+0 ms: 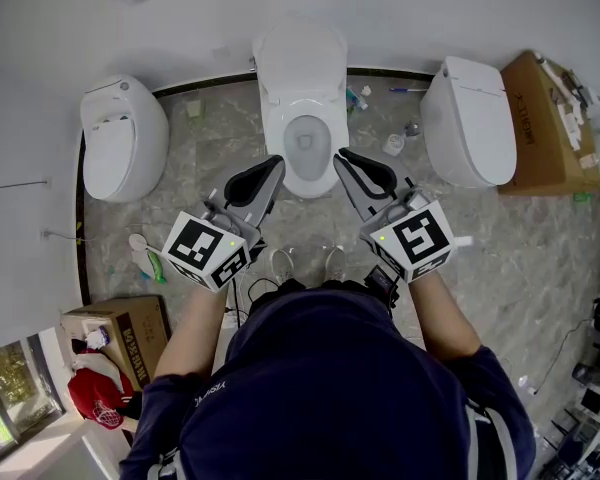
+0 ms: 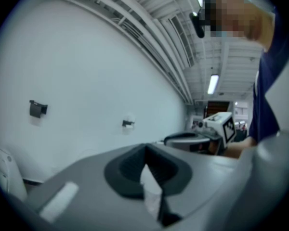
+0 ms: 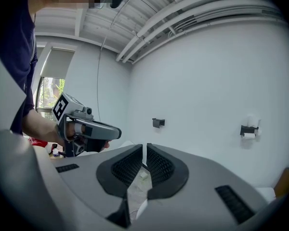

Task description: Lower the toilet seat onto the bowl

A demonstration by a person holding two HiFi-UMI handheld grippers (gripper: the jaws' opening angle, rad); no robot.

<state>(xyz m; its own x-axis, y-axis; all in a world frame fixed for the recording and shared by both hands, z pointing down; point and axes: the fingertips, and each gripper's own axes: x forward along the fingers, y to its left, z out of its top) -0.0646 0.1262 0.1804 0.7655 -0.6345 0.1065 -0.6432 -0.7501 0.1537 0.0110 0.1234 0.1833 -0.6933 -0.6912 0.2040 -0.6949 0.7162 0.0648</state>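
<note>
left arm: forearm reaches forward from the near side, hand round the handle; left tongs (image 1: 270,168) held close to level, aimed at the far wall
right arm: same pose on the right side; right tongs (image 1: 348,161) close to level, tips angled a little toward the left pair
left tongs state: pads (image 2: 127,170) meet at the tips; nothing held
right tongs state: pads (image 3: 159,170) nearly together, only a thin slit between them; nothing in it
toilets: three along the far wall; left toilet (image 1: 123,138) and right toilet (image 1: 470,118) closed; middle toilet (image 1: 302,183) open
cardboard boxes: two; one far right (image 1: 540,118), one near left (image 1: 120,328)
toilet seat (image 1: 300,93): on the middle toilet; a white part leans back against the far wall above the bowl (image 1: 306,140); from above i cannot tell for sure whether the seat ring stands up with it
seat and tongs: the middle toilet lies just beyond the tips, between the two pairs; apart from both, no contact
</note>
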